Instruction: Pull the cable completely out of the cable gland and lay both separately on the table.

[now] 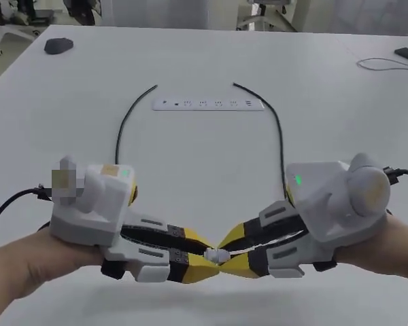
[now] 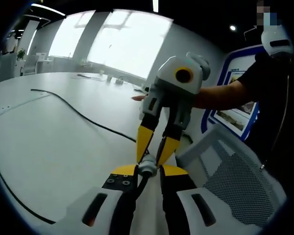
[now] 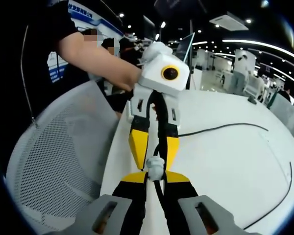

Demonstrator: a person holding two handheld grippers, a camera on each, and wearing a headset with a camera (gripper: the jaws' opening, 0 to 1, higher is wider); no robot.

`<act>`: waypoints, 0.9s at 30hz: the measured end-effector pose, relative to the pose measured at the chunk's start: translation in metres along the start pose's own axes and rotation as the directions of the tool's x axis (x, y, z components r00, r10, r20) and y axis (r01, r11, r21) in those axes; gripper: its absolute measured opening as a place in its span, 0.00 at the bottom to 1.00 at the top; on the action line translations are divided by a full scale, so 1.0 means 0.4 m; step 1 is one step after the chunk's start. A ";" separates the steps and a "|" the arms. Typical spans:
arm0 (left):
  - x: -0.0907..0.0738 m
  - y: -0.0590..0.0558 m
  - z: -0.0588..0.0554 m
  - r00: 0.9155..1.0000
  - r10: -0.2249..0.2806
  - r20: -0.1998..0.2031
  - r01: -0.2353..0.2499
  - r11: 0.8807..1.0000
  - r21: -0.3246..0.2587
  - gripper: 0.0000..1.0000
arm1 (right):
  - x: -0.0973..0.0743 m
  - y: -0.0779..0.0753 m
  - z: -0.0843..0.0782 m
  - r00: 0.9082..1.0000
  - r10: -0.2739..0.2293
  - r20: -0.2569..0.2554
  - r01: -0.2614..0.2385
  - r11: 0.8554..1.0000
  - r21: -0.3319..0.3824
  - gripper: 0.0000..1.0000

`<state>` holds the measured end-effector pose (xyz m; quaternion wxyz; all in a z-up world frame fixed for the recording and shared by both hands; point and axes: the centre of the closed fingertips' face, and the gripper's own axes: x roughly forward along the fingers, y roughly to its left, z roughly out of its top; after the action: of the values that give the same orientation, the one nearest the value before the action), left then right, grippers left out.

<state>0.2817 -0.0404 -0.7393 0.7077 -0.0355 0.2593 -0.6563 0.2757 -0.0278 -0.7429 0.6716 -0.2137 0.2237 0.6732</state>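
Note:
A small white cable gland hangs just above the near table edge, where the yellow tips of both grippers meet. The black cable runs through it. One strand curves up the table on the right, the other strand on the left. My left gripper is shut on the cable right beside the gland; the cable runs back between its jaws. My right gripper is shut on the gland, with the cable passing between its jaws. Each gripper faces the other head-on.
A white power strip lies across the table between the cable's two free ends. A dark mouse sits far left, and a thin cord far right. A white mesh chair stands close behind the near table edge.

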 end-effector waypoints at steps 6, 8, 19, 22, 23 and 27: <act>-0.001 -0.002 0.004 1.000 -0.003 -0.005 0.003 1.000 0.013 0.16 | -0.007 0.003 0.004 1.000 -0.005 0.009 0.005 1.000 0.006 0.07; -0.001 -0.004 0.008 1.000 -0.004 -0.004 0.004 1.000 0.017 0.16 | -0.009 0.003 0.006 1.000 -0.006 0.011 0.006 1.000 0.005 0.07; -0.004 -0.015 0.008 1.000 -0.007 -0.013 0.008 0.999 0.031 0.16 | -0.012 0.011 0.012 1.000 -0.003 0.014 0.003 1.000 0.002 0.07; -0.005 -0.015 0.008 1.000 -0.007 -0.014 0.008 1.000 0.027 0.16 | -0.012 0.012 0.013 1.000 -0.001 0.015 0.001 1.000 0.003 0.07; -0.005 -0.015 0.008 1.000 -0.007 -0.015 0.008 1.000 0.026 0.16 | -0.012 0.012 0.013 1.000 -0.001 0.016 0.001 1.000 0.003 0.07; -0.006 -0.018 0.008 1.000 -0.006 -0.015 0.007 0.999 0.031 0.16 | -0.012 0.013 0.013 1.000 0.001 0.017 -0.001 1.000 0.006 0.07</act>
<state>0.2766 -0.0399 -0.7330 0.7041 -0.0205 0.2540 -0.6628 0.2705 -0.0285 -0.7357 0.6737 -0.2061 0.2201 0.6746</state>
